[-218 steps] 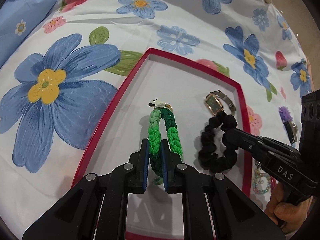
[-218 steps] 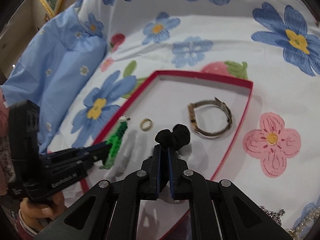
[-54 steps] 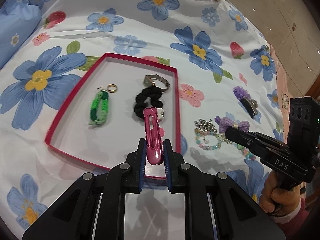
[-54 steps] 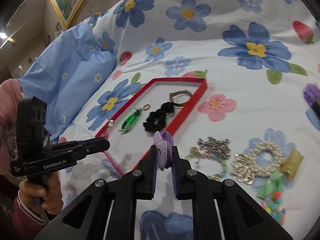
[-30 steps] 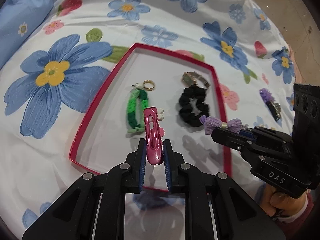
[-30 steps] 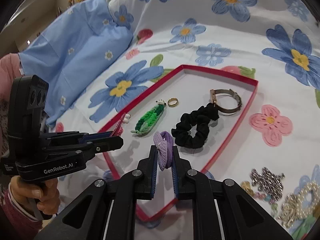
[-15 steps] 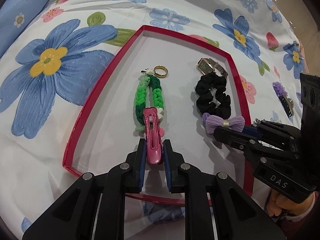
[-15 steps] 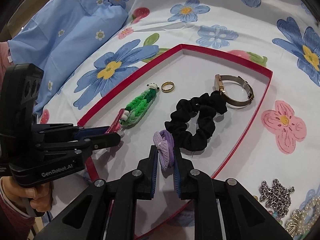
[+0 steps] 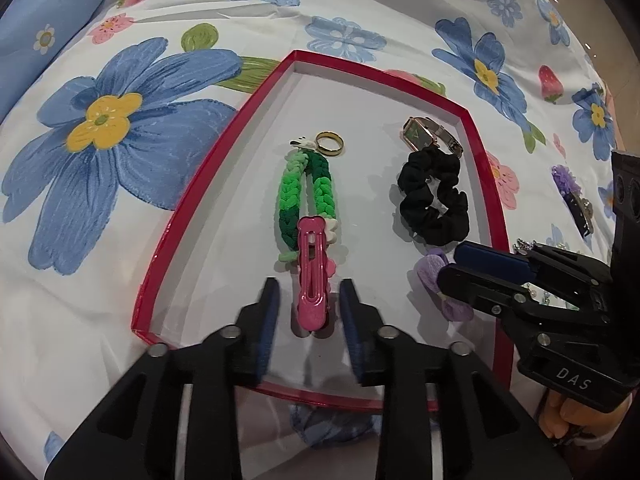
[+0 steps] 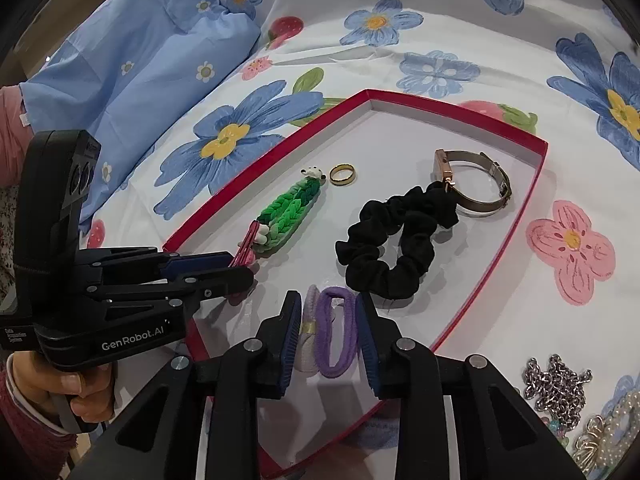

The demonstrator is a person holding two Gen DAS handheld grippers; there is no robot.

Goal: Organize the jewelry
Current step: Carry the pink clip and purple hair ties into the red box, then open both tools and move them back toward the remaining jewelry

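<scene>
Red tray (image 9: 188,216): sits on the flowered bedspread (image 9: 120,128); its low cardboard rim is thin, and a knock from either tool as it backs out could, I judge, shift the whole tray on the soft bedding.
Left claw (image 9: 306,312): spread wide, pads clear of the pink hair clip (image 9: 313,276) on both sides; the clip lies on the tray floor.
Pink hair clip: its far end overlaps the near end of the green braided band (image 9: 306,196); a claw pad dragging back along it could pull clip and band askew together.
Gold ring (image 9: 329,143): small, round, just beyond the band; likely to roll if the band is nudged.
Black scrunchie (image 10: 394,242): touches the watch (image 10: 474,184); soft, snags easily.
Right claw (image 10: 330,340): wide, with the purple hair tie (image 10: 334,330) lying on the tray floor between the pads, unclamped.
Purple hair tie: elastic may cling to a ribbed pad and lift out again on retreat.
Loose chains and pearls (image 10: 560,384): outside the tray, near the right claw; tangling looks probable.
</scene>
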